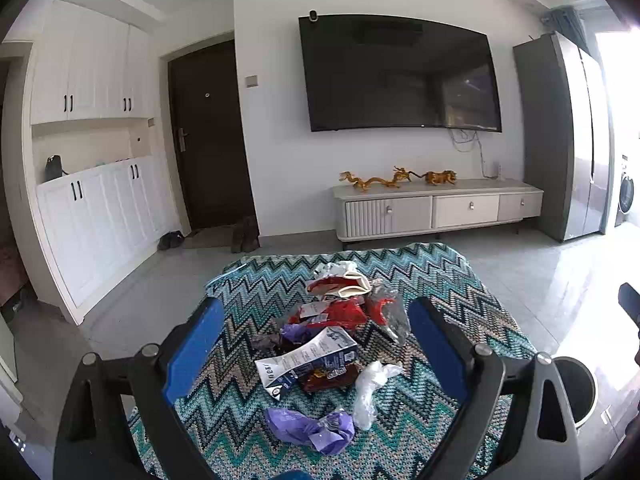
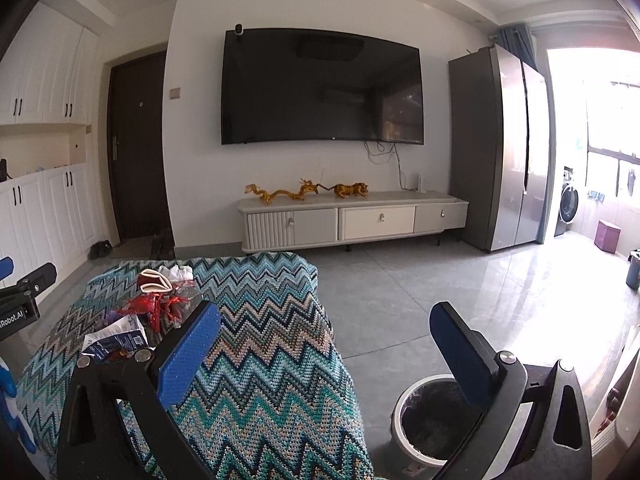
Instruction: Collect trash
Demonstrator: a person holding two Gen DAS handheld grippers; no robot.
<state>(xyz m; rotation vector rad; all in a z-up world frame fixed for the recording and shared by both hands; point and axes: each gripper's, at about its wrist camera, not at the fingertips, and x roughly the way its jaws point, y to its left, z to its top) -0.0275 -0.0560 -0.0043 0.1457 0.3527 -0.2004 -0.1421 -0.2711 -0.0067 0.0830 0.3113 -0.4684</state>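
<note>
A pile of trash lies on a table covered with a zigzag cloth (image 1: 440, 280): a blue-and-white carton (image 1: 308, 358), red wrappers (image 1: 344, 312), a purple wrapper (image 1: 310, 430), a clear plastic scrap (image 1: 370, 388) and a red-and-cream box (image 1: 344, 282). My left gripper (image 1: 316, 320) is open above the pile, with nothing between its blue pads. My right gripper (image 2: 324, 324) is open and empty over the table's right edge. Below its right finger, a white bin (image 2: 430, 420) with a dark liner stands on the floor. The pile (image 2: 136, 320) shows at left in the right wrist view.
The bin (image 1: 576, 388) is at the table's right side on grey floor tiles. Ahead are a TV console (image 2: 352, 220) with gold figurines, a wall TV, a tall fridge (image 2: 500, 152) and a dark door (image 1: 208, 136). White cabinets line the left wall.
</note>
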